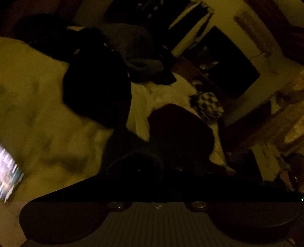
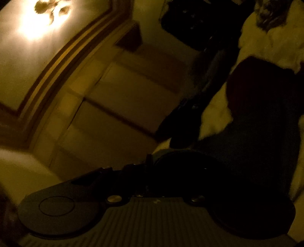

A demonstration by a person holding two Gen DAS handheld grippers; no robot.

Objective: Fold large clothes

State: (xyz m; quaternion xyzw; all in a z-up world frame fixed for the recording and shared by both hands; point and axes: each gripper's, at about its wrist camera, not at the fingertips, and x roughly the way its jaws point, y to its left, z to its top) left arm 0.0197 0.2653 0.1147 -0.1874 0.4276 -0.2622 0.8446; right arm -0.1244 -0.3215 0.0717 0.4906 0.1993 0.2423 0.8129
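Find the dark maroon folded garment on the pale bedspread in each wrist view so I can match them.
Left wrist: the dark maroon folded garment lies lower centre-right, just ahead of the gripper.
Right wrist: the same garment sits right of centre, along the right edge.
Shared landmark: the black-and-white patterned cloth lies beyond it on the pale bedspread.

Dim bedroom, pale rumpled bed, strewn dark clothes

left gripper: black body, ribbed grey plate, two round metal screws | right gripper: same, round disc on its left lobe
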